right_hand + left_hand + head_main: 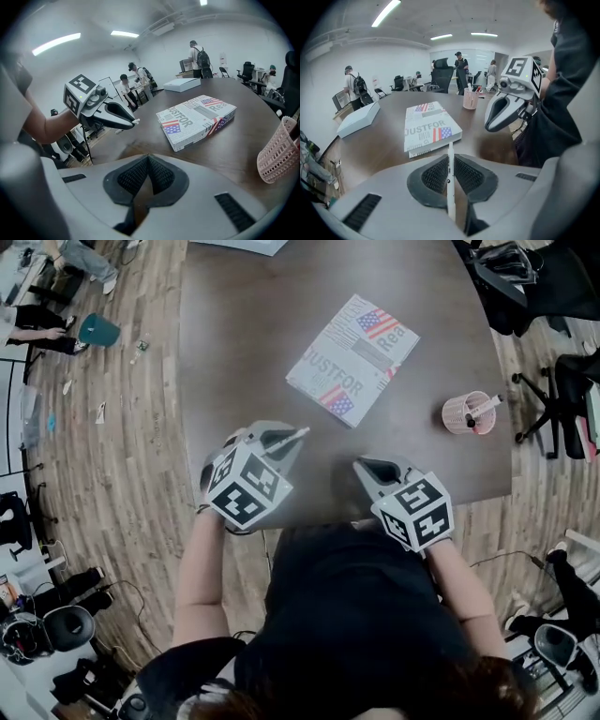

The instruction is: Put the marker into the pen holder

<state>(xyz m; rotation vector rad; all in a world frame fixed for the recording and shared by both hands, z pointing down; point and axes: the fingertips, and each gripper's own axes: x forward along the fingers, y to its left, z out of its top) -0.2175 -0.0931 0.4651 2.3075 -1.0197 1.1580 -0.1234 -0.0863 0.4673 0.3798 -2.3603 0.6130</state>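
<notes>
My left gripper is shut on a white marker, which stands up between the ribbed pads with its tip poking out toward the book; in the head view the marker sticks out to the right, above the brown table. The pink mesh pen holder stands at the table's right side with a pen in it, and shows at the right edge of the right gripper view as the pen holder. My right gripper hovers near the table's front edge with its jaws closed on nothing. In the right gripper view the left gripper shows the marker tip.
A book with flag print lies flat mid-table between the grippers and the holder. A white box lies on the far left of the table. Office chairs stand at the right edge. People stand in the background.
</notes>
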